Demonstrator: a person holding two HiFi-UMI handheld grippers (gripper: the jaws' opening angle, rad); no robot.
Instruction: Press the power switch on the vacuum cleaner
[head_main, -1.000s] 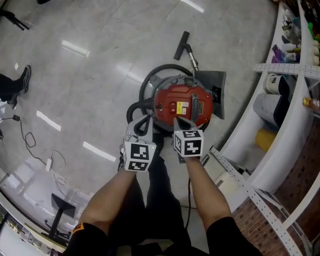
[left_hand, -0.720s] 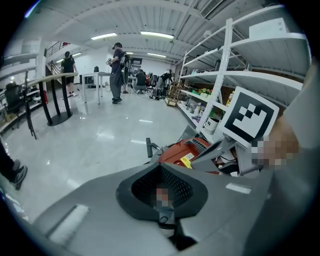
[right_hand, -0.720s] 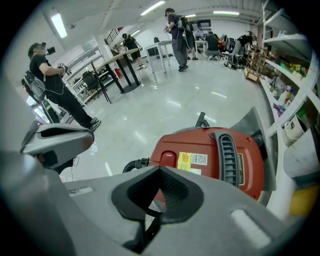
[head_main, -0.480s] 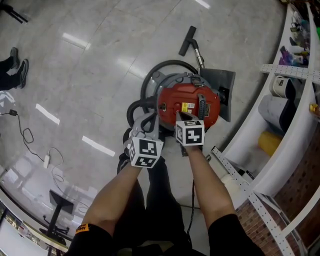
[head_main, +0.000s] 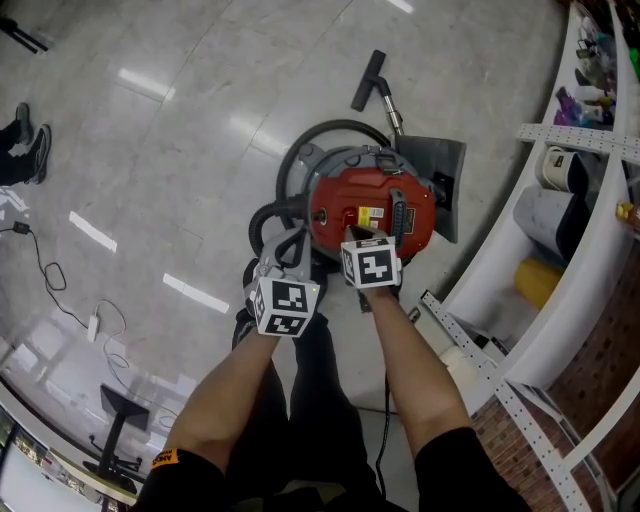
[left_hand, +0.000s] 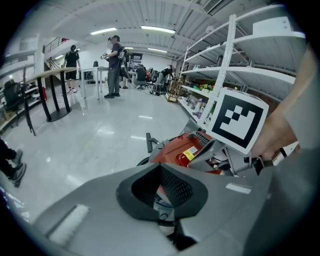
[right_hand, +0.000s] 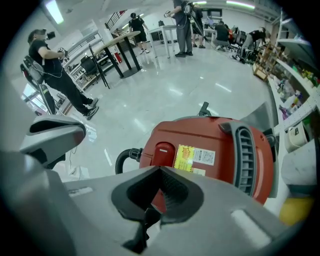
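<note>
A red canister vacuum cleaner (head_main: 385, 205) stands on the floor in front of me. Its red rocker power switch (right_hand: 164, 152) sits on the top beside a yellow label (right_hand: 183, 156). My right gripper (head_main: 356, 237) is shut, and its tips (right_hand: 160, 170) hover just short of the switch; I cannot tell whether they touch it. My left gripper (head_main: 291, 247) is shut too, empty, and held to the left of the vacuum's body near the black hose (head_main: 300, 165). In the left gripper view the vacuum (left_hand: 180, 150) lies beyond the closed tips (left_hand: 161, 170).
The hose ends in a black floor nozzle (head_main: 366, 78) beyond the vacuum. White shelving (head_main: 560, 200) with bottles and boxes curves along the right. A cable and plug (head_main: 60, 280) lie on the floor at left, near a person's shoes (head_main: 30, 150). A dark base plate (head_main: 435, 180) lies behind the vacuum.
My right gripper has moved forward over the vacuum's top toward the switch. The left gripper has shifted slightly right and stays beside the hose.
</note>
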